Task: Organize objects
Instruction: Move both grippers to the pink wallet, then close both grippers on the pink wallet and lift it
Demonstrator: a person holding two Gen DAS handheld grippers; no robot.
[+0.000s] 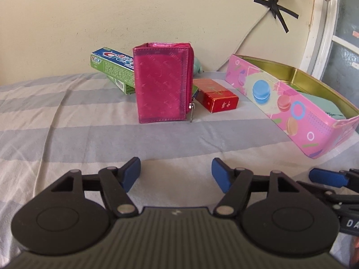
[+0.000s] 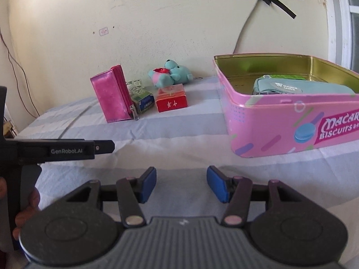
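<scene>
Standing upright on the striped sheet (image 1: 67, 121), the pink wallet (image 1: 162, 83) has a toothpaste box (image 1: 112, 71) and a red box (image 1: 215, 95) beside it. Left gripper (image 1: 176, 174) and right gripper (image 2: 181, 183) both hover with jaws spread, holding nothing. The pink tin (image 2: 280, 123) holds a green pouch (image 2: 300, 87).

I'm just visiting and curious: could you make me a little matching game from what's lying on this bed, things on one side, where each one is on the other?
Things:
1. pink wallet
2. teal plush toy
3. teal pouch
4. red box

Places:
A. inside the pink biscuit tin
B. lying at the back by the wall
C. standing upright, leftmost
D. flat on the sheet, in front of the toy

Pairs: 1-C, 2-B, 3-A, 4-D
</scene>
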